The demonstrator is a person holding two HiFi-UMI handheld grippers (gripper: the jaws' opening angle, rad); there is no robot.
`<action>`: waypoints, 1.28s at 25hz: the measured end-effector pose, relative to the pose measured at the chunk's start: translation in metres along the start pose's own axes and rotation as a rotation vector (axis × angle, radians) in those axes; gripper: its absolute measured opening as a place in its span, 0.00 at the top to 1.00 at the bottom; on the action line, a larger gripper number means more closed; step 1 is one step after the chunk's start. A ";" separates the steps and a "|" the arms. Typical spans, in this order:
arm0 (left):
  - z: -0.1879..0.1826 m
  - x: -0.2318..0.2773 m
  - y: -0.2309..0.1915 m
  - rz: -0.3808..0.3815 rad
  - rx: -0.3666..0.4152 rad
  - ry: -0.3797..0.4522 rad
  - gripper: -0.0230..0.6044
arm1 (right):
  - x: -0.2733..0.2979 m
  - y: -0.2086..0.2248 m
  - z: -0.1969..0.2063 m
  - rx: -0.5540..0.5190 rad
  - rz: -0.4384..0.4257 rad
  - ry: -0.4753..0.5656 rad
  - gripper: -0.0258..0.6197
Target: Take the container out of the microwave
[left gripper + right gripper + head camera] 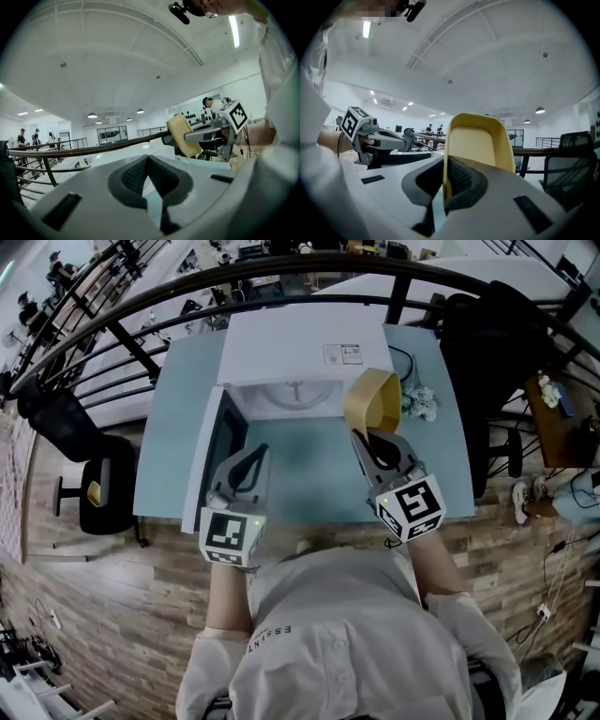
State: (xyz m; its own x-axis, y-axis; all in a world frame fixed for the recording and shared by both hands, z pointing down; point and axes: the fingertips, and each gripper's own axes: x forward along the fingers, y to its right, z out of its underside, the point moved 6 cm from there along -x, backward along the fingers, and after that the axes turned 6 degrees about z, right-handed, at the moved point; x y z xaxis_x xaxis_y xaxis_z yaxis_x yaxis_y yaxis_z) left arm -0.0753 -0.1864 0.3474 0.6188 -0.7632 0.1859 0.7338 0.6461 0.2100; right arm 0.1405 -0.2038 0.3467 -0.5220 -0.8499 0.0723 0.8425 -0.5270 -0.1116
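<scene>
We see one yellow container (373,401) and one open microwave (291,352), upper centre. Held level, the right gripper (364,437) clamps the container's rim; the left gripper (258,454) is clenched, empty.

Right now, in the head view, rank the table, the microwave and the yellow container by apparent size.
Largest: table
Next: microwave
Smallest: yellow container, even held up nearer the camera

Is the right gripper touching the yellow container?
Touching. In the right gripper view, the right gripper is shut on the wall of the yellow container.
</scene>
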 end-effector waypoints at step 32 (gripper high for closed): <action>-0.006 0.034 -0.012 -0.019 -0.025 0.023 0.97 | 0.023 0.013 -0.004 0.004 -0.026 0.065 0.93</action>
State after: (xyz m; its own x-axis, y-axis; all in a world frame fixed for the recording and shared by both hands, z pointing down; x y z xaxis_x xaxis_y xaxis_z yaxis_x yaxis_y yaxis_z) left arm -0.0613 -0.2201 0.3454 0.6105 -0.7756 0.1602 0.7523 0.6312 0.1889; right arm 0.1385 -0.2299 0.3427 -0.5512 -0.8343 0.0102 0.8290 -0.5490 -0.1067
